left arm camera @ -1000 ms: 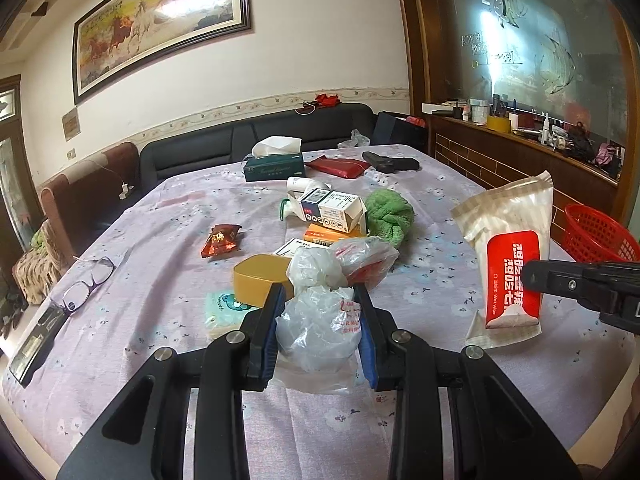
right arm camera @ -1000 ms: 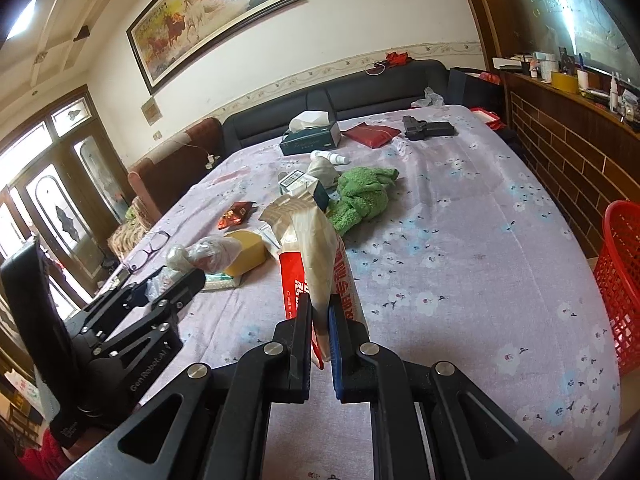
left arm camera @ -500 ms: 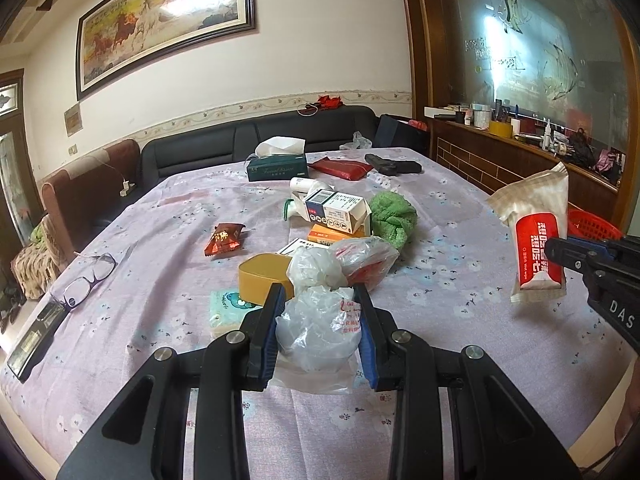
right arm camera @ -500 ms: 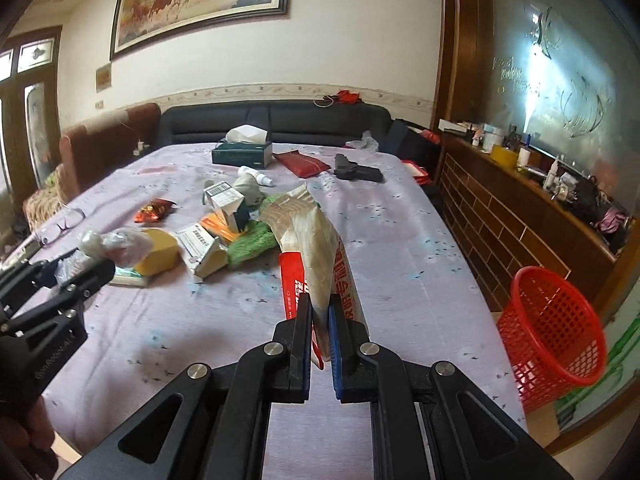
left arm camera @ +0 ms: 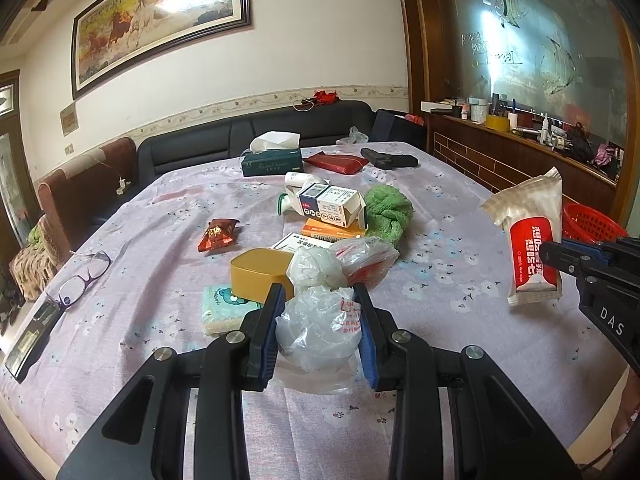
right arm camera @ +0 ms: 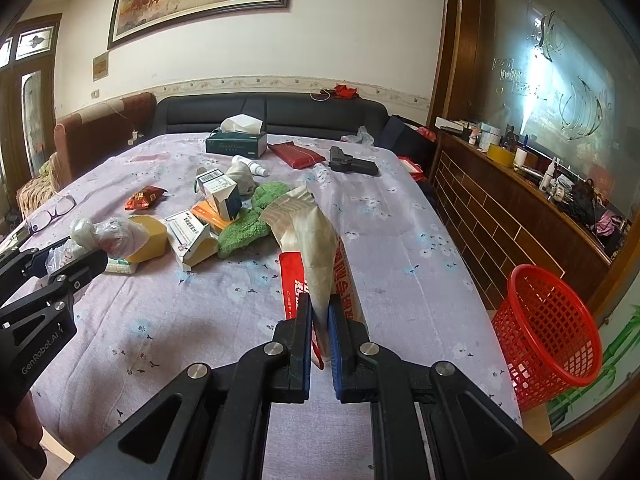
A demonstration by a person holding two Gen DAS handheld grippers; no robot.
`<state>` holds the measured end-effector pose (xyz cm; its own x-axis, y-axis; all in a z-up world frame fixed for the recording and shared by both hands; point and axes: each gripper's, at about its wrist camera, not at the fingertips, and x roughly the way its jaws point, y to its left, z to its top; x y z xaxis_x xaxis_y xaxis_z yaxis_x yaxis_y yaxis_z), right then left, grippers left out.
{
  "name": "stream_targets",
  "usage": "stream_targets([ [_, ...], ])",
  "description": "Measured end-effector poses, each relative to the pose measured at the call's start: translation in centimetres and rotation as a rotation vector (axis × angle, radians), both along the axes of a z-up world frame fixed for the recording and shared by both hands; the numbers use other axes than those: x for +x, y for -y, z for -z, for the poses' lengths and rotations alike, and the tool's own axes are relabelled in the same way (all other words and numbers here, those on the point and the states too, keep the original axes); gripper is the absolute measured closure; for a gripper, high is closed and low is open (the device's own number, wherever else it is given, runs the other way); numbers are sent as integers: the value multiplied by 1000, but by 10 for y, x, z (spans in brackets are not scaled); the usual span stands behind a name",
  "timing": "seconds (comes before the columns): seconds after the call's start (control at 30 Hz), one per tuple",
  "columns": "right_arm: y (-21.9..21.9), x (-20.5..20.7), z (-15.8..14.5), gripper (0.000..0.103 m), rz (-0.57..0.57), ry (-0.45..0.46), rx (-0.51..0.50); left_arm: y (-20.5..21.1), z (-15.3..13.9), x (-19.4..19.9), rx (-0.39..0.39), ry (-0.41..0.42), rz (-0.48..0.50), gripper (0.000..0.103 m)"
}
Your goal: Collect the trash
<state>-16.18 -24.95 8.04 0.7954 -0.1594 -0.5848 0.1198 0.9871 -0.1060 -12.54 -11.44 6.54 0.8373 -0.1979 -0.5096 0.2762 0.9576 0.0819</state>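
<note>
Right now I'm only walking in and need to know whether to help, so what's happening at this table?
Someone is clearing trash with a handheld gripper in each hand. The left gripper is closed on a crumpled clear plastic bag low over the table. The right gripper pinches an empty wet wipe packet, lifted off the cloth. A red mesh basket stands on the floor to the right; nothing has gone in that I can see.

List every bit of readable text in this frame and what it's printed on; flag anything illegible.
"DAS": right tool's body, cut off at the frame edge.
"GenRobot.AI": left tool's body.
"Wet wipe": red label of the wet wipe packet; larger white characters there are unreadable.
Tissue box: script logo, too blurred.
Medicine boxes: barcode and small print, too small.
Crumpled plastic bag: red handwriting, illegible.
Painting: calligraphy, unreadable.
</note>
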Motion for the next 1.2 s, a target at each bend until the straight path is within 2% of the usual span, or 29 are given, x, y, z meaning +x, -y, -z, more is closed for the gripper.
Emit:
stream_targets([
  [1.2, 1, 1, 2, 95, -3, -7, 1, 8, 9, 5, 10, -27, 20, 71],
])
